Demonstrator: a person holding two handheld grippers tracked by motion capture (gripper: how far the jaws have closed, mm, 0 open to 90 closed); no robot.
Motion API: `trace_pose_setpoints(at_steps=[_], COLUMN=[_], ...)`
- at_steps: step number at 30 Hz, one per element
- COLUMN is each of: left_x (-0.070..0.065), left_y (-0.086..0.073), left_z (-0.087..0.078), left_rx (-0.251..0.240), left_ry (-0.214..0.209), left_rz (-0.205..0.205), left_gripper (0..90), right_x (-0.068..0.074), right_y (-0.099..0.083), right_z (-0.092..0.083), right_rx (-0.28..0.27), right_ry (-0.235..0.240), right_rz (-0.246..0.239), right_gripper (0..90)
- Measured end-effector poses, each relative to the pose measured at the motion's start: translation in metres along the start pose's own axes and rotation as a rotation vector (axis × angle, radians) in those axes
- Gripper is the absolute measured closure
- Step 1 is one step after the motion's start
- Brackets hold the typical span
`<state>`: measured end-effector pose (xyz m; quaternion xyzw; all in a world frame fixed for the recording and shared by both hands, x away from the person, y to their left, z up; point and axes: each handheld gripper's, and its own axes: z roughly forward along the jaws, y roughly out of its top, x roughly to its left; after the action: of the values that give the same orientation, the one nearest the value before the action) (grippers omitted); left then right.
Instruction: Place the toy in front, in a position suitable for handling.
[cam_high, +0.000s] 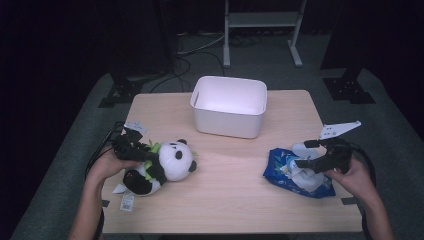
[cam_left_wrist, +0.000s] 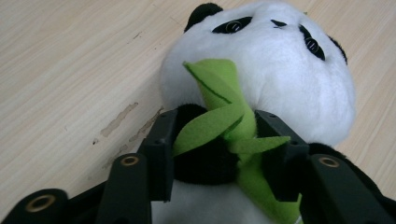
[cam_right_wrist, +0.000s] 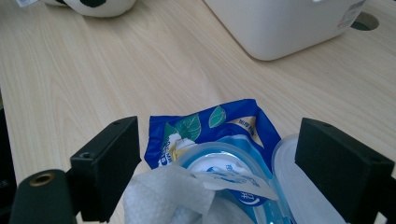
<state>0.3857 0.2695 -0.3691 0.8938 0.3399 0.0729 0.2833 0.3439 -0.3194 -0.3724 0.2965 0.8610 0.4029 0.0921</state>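
A black-and-white panda plush (cam_high: 170, 162) lies on its back at the left of the table, holding green felt bamboo leaves (cam_left_wrist: 219, 121). My left gripper (cam_high: 141, 152) comes at it from the left. In the left gripper view its jaws (cam_left_wrist: 217, 149) press on the panda (cam_left_wrist: 280, 70) at the black arm and the leaves, just below the head. At the right lies a blue wet-wipes pack (cam_high: 292, 172) with its lid open and a wipe sticking out. My right gripper (cam_high: 304, 153) hovers over that pack (cam_right_wrist: 219, 135), jaws (cam_right_wrist: 219, 172) wide on either side and not touching it.
A white plastic bin (cam_high: 229, 122) stands at the back middle of the wooden table (cam_high: 230, 200); its wall shows in the right gripper view (cam_right_wrist: 280, 28). A paper tag (cam_high: 127, 201) trails from the panda near the front left edge. Cables hang off both sides.
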Motion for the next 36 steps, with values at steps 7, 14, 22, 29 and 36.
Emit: trace_pose_setpoints(at_steps=[7,14,22,29,36], left_x=[-0.006,-0.007,-0.012,-0.02,-0.041], left_y=[0.002,0.001,0.008,0.019,0.048], left_z=[-0.001,-0.003,-0.009,-0.016,-0.026], left_rx=[0.01,-0.011,-0.022,-0.048,-0.077], left_ry=[0.034,0.024,0.012,-0.003,-0.032], left_rz=[0.053,0.056,0.067,0.084,0.138], left_gripper=[60.1,61.2,62.1,62.2,62.1], right_x=[0.0,0.0,-0.001,0.0,-0.001], right_y=[0.0,0.0,-0.001,-0.001,-0.001], right_z=[0.001,0.0,-0.001,-0.001,-0.001], right_rx=[0.002,-0.001,-0.004,-0.004,-0.004], right_ry=[0.002,0.003,0.004,0.004,0.005], right_rz=[-0.001,0.0,0.004,0.007,0.006], right_gripper=[12.7,12.7,12.7,12.7,12.6])
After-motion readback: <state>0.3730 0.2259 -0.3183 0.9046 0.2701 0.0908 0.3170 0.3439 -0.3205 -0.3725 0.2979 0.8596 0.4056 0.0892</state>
